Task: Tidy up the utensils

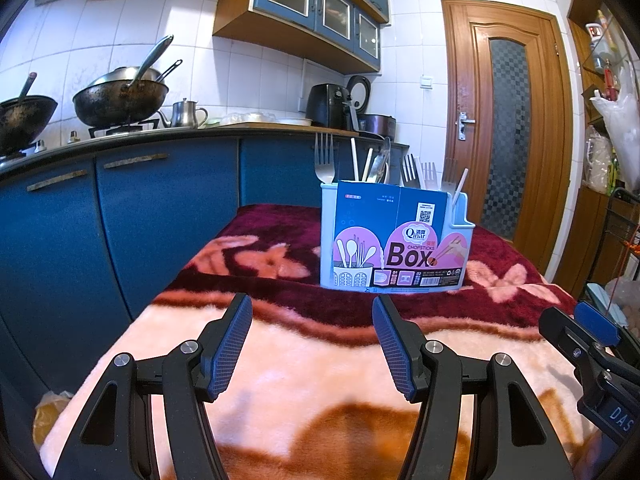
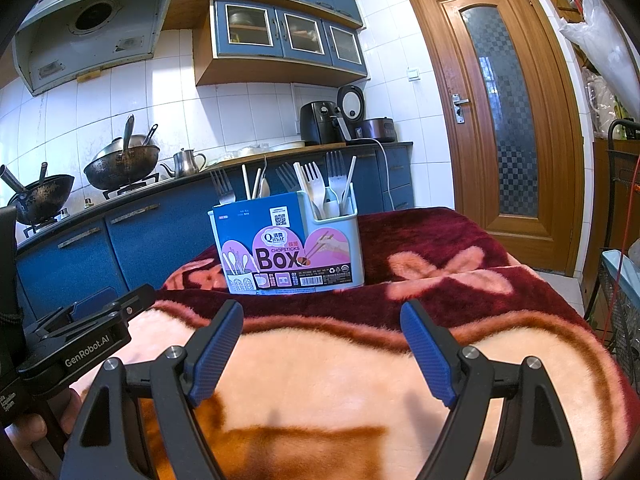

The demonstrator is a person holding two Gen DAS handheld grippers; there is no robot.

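Note:
A pale blue utensil holder (image 1: 394, 236) with a "Chopsticks Box" label stands upright on a red and pink blanket (image 1: 304, 352). Forks (image 1: 325, 158), chopsticks and other utensils stand in it. It also shows in the right wrist view (image 2: 288, 244), with forks (image 2: 320, 188) in its right compartment. My left gripper (image 1: 312, 340) is open and empty, low over the blanket, short of the holder. My right gripper (image 2: 322, 350) is open and empty, likewise short of the holder. The right gripper's body (image 1: 588, 344) shows at the right edge of the left wrist view.
Blue kitchen cabinets (image 1: 120, 216) run along the left with woks (image 1: 120, 96) on a stove, a kettle and an air fryer (image 1: 330, 106) on the counter. A wooden door (image 1: 508, 128) stands at the back right. Shelves and bags fill the right side.

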